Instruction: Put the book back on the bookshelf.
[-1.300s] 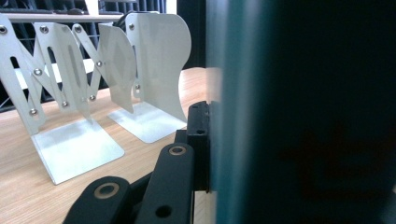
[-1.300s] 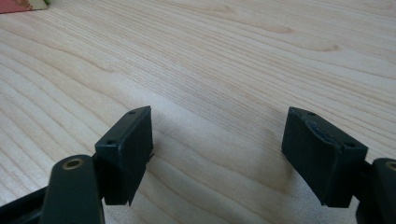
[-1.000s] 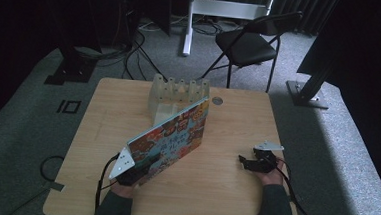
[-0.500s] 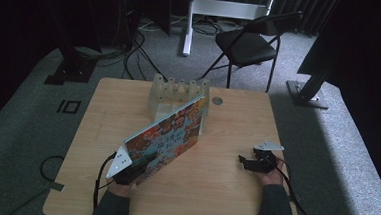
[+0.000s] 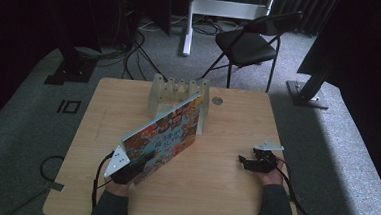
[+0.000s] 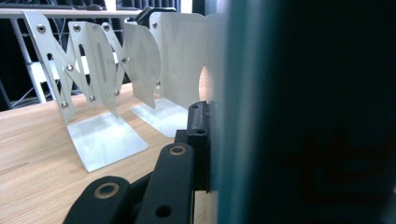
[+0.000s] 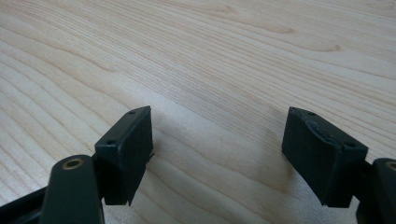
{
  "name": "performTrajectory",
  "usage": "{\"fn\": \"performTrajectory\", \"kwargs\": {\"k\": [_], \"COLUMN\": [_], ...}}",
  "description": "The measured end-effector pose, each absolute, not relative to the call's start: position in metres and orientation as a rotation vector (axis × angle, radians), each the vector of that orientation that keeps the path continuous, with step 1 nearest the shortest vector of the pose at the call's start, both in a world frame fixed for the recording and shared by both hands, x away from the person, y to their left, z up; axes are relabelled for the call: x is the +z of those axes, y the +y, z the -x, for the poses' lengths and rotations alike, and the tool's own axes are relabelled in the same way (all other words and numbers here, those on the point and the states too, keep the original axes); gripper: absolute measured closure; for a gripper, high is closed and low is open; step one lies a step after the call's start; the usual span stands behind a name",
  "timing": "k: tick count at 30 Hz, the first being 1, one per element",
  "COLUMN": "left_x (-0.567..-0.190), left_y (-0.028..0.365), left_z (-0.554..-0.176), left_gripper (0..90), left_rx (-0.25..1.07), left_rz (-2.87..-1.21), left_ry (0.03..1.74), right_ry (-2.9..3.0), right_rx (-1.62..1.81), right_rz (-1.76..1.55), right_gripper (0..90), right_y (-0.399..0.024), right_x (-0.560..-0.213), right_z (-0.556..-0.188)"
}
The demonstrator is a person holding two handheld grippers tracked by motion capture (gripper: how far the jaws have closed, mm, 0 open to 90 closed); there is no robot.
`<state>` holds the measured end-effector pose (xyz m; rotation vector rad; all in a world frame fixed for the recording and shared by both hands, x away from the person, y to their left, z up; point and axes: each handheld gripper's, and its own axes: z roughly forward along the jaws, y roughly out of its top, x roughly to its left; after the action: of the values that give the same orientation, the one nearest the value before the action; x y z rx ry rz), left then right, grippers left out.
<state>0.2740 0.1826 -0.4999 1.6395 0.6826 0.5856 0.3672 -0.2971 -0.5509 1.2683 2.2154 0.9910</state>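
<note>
**Book Held at One Corner, Far End at the Rack: Risks and Materials**

Left side. The left gripper (image 5: 124, 171) has its jaws clamped on the near lower corner of the picture book (image 5: 164, 133). In the left gripper view one black pad presses flat against the book's teal edge (image 6: 224, 116). The book stands tilted on the tabletop (image 5: 213, 189), its far end at the metal bookend rack (image 5: 177, 91); whether it sits inside a slot cannot be told from above.

Risks:
- A grip at one corner leaves the long cover unsupported. The book may pivot about the pads, sag, or slip free if it is pushed forward.
- If the far edge meets a divider (image 6: 180, 65) edge-on, the light rack can slide or tip on the smooth wood.
- A thin cover can bend or crease under a side load.

Materials. The book is a thin, flat rectangle with a glossy, busily printed cover. The rack consists of pale sheet-metal plates with rounded tops, joined by riveted scissor links, each standing on a flat foot. The tabletop is light wood with a fine straight grain and a matt finish.

Right side. The right gripper (image 5: 255, 164) rests low over bare wood, its jaws apart and empty, well clear of the book. Its pads (image 7: 126, 151) are black, blocky and slightly worn.
</note>
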Motion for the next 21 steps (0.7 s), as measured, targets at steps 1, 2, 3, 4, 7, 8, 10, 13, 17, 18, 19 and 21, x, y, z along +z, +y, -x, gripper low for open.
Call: {"fn": "performTrajectory", "kwargs": {"k": [1,2,3,4,7,8,10,13,17,18,19,21], "left_x": [-0.4998,-0.4998,-0.4997,-0.4995,-0.4991,-0.4988,-0.4987,-0.4984,-0.4985,-0.4986,-0.4986,-0.4987], "left_y": [0.1833,0.1833,0.1836,0.1843,0.1851,0.1855,0.1858,0.1868,0.1883,0.1885,0.1888,0.1896], "left_z": [-0.2741,-0.2741,-0.2741,-0.274,-0.2738,-0.2736,-0.2736,-0.2741,-0.2744,-0.2743,-0.2743,-0.2741], "left_gripper": [80.5,80.5,80.5,80.5,80.5,80.6,80.6,80.6,80.5,80.5,80.5,80.6], "left_rx": [0.589,0.589,0.591,0.595,0.597,0.598,0.6,0.6,0.598,0.599,0.601,0.605], "left_rz": [-1.638,-1.638,-1.637,-1.638,-1.637,-1.639,-1.636,-1.636,-1.632,-1.631,-1.629,-1.628], "left_ry": [0.684,0.684,0.686,0.687,0.691,0.693,0.696,0.699,0.709,0.71,0.712,0.715], "right_ry": [2.215,2.215,2.215,2.216,2.216,2.216,2.216,2.216,2.217,2.217,2.217,2.217], "right_rx": [0.991,0.991,0.991,0.991,0.991,0.991,0.992,0.991,0.992,0.992,0.992,0.992], "right_rz": [-1.268,-1.268,-1.268,-1.268,-1.268,-1.268,-1.267,-1.267,-1.267,-1.267,-1.267,-1.267], "right_gripper": [24.4,24.4,24.4,24.3,24.4,24.3,24.4,24.3,24.3,24.3,24.3,24.3], "right_y": [-0.2971,-0.2971,-0.2971,-0.2971,-0.297,-0.297,-0.297,-0.297,-0.297,-0.297,-0.297,-0.297], "right_x": [-0.5509,-0.5509,-0.5509,-0.5509,-0.5509,-0.5509,-0.5509,-0.5509,-0.5509,-0.5509,-0.5509,-0.5509], "right_z": [-0.3672,-0.3672,-0.3672,-0.3672,-0.3671,-0.3671,-0.3671,-0.3671,-0.3671,-0.3671,-0.3671,-0.3671]}}
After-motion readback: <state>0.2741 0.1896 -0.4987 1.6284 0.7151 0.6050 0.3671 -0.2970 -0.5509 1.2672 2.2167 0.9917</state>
